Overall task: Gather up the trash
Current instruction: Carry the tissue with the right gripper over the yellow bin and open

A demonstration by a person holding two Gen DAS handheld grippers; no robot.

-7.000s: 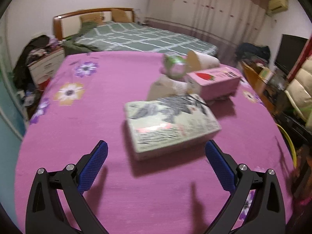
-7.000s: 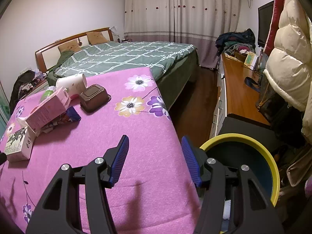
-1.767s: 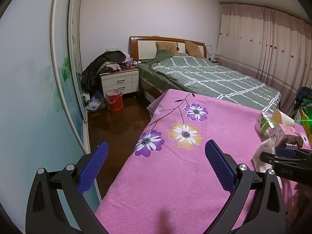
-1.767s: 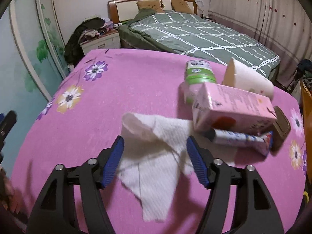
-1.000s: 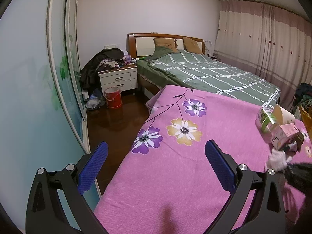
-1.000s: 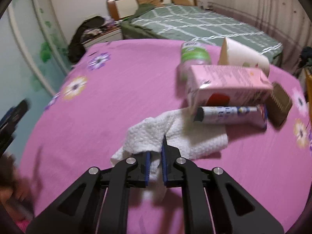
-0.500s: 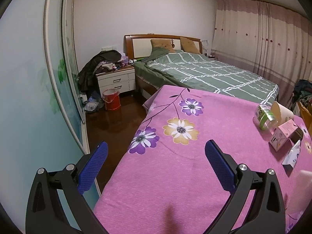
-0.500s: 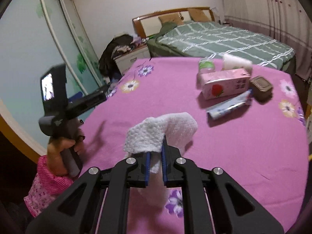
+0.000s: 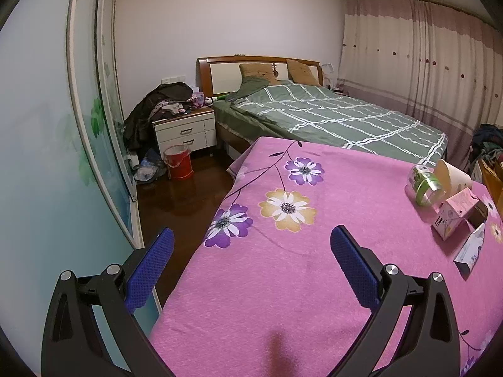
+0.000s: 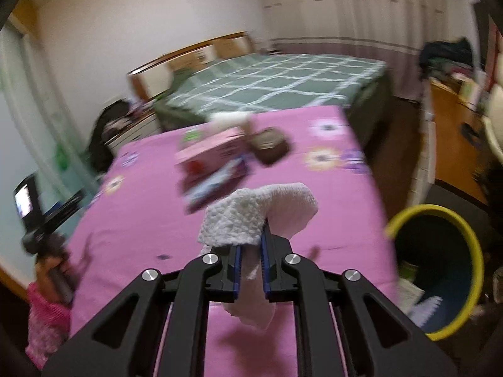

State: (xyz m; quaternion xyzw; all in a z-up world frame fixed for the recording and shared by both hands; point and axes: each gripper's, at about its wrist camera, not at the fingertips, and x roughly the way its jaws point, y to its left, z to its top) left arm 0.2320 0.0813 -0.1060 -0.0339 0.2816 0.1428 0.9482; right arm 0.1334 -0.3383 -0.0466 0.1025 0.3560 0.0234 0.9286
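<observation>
While pinched btwn right gripper point(image 10: 250, 248) jaws, paper towel point(image 10: 257, 210) hangs.

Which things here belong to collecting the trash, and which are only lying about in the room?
Belong to the job:
- paper towel, pinched in the right tongs
- yellow-rimmed bin
- pink carton, green-banded jar, paper cup

Only lying about:
- bed
- nightstand
- red bucket

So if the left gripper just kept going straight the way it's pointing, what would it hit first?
Most likely the bare pink flowered blanket: the open left gripper angles down at it, with nothing between. The trash pile lies well off to the right.
</observation>
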